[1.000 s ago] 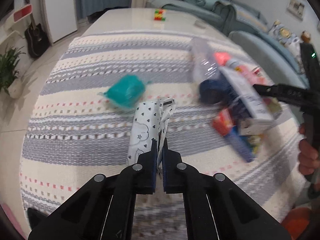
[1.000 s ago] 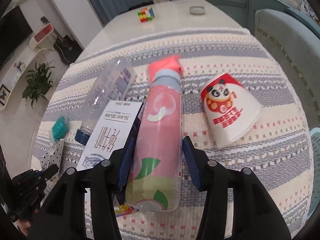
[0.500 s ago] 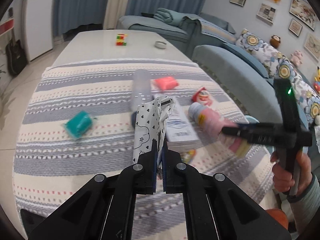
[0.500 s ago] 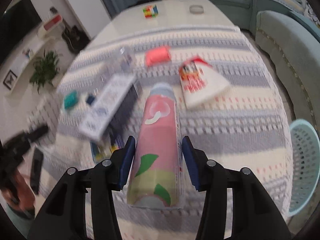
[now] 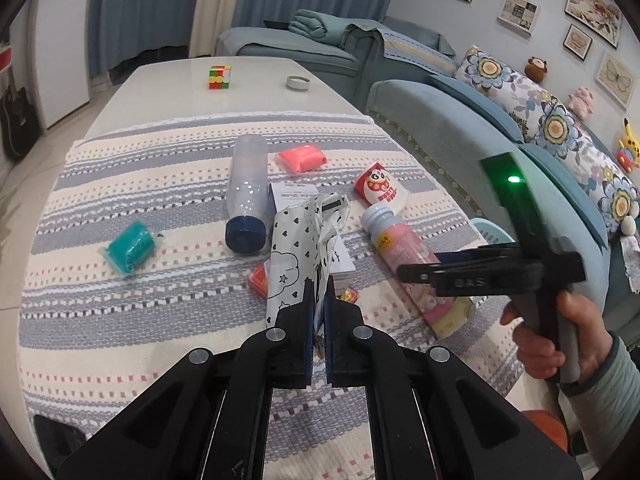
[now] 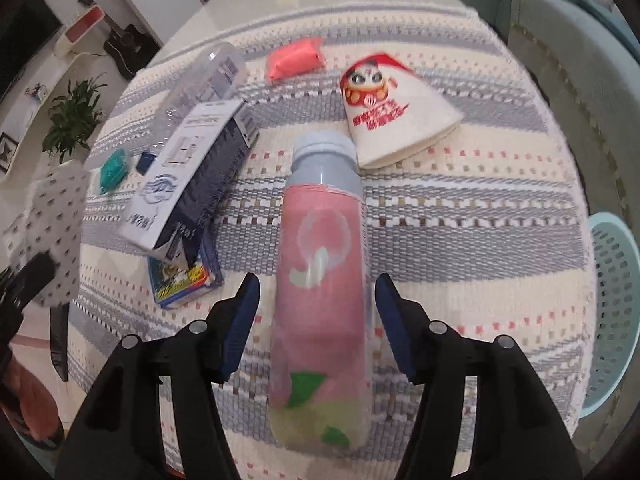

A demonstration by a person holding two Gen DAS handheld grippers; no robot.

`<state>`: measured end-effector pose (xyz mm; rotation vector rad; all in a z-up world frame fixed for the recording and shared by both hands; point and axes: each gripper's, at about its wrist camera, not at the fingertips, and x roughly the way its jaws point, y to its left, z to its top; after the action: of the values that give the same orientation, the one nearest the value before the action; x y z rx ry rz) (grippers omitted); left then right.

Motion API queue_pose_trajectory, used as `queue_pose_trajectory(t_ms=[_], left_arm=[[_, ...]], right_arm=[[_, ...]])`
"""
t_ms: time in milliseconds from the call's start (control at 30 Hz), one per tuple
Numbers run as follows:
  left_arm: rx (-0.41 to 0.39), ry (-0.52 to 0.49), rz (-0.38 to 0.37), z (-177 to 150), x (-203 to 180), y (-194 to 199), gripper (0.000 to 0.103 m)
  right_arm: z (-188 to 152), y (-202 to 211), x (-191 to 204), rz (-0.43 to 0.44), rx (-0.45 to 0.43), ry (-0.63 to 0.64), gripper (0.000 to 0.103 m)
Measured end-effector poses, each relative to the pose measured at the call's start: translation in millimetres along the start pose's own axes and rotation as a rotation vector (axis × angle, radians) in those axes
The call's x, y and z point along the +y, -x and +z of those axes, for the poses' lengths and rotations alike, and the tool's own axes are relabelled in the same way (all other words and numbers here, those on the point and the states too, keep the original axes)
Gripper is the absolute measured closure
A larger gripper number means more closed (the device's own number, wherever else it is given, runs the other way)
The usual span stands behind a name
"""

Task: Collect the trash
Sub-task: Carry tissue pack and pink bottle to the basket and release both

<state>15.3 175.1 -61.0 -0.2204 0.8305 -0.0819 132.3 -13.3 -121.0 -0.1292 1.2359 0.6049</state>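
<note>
In your left wrist view, your left gripper (image 5: pixel 317 292) has its jaws pressed together, pinching a crumpled white wrapper printed with black hearts (image 5: pixel 298 248) above the striped woven tablecloth (image 5: pixel 120 320).

In your right wrist view, your right gripper (image 6: pixel 316 304) has just been opening its jaws; they stand spread, clear of the pink plastic bottle with a grey cap (image 6: pixel 322 272) between them. A pale blue perforated basket (image 6: pixel 612 304) sits at the right edge.

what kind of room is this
Most likely a home living room: a blue sofa with floral cushions runs along one side, framed pictures hang on the wall, and a long table with a striped cloth holds the trash.
</note>
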Motion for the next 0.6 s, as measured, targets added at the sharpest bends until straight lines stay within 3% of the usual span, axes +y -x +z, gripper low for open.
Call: queue_pose_trajectory(t_ms=[100,167,400,600], left_arm=[[0.001,-0.006,-0.001,2.7,-2.2,0.9,0.101],[-0.002,-0.011,-0.005,5.2,-5.3,2.1,0.101],[-0.046,-0.068,-0.043,26.0,-36.0,9.1,0.101],[-0.101,-0.136,-0.123,56.2,-87.7,11.2,0.101]], right_arm=[[5.6,-14.6,-2.1,0.005,0.051,-0.026,0.057],[5.9,-13.5,-1.4,0.010,0.042,-0.015,0.058],[-5.4,46.3,-14.5,0.112,-0.118,-0.025,0.058],[-16.4,113.2,-48.1,0.133,-0.263,-0.088,0.058]])
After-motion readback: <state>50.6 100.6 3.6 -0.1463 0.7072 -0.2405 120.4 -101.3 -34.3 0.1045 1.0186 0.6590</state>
